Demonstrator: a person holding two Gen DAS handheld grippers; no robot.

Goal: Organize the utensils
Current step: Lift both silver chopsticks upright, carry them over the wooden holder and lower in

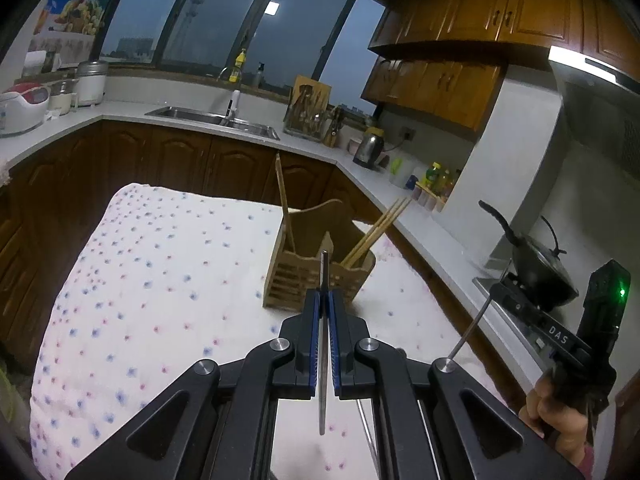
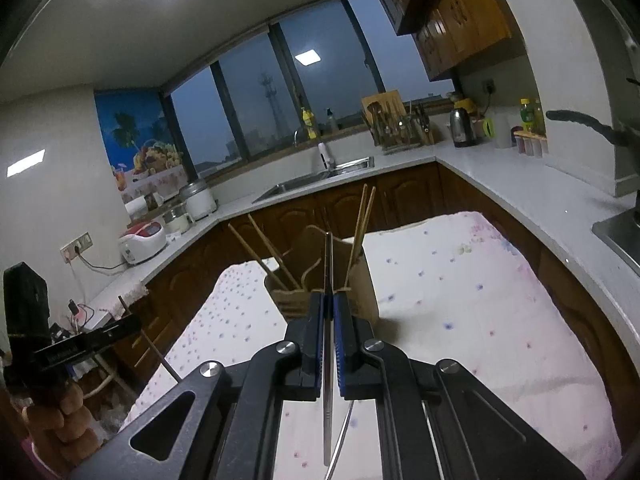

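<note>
Both grippers are closed on thin metal utensils above a table draped in a flower-print cloth (image 1: 140, 272), and a wooden utensil holder (image 1: 316, 276) stands on that cloth ahead of them. In the left wrist view the left gripper (image 1: 325, 300) has its blue-padded fingers (image 1: 314, 320) pressed nearly together on a slim metal utensil (image 1: 323, 360), seen edge-on, with one end rising past the fingertips toward the holder and the other end hanging back under the gripper body. In the right wrist view the right gripper (image 2: 329, 304) is likewise clamped on a second metal utensil (image 2: 328, 380), a narrow steel strip whose tip lines up with the holder's middle section; whether either piece is a knife, spoon or fork cannot be told from this angle. The holder has several compartments and already carries wooden chopsticks (image 1: 376, 232): a bundle leaning out of the right-hand compartment and a single stick (image 1: 285, 204) standing in the left one. That suggests the sorting is well under way, with the chopsticks placed and the two metal pieces not yet in. No other loose utensils show on the cloth, so these two may be the last, though parts of the cloth are hidden behind the grippers. What remains, as far as can be judged, is lowering each piece into a free compartment and letting go.
</note>
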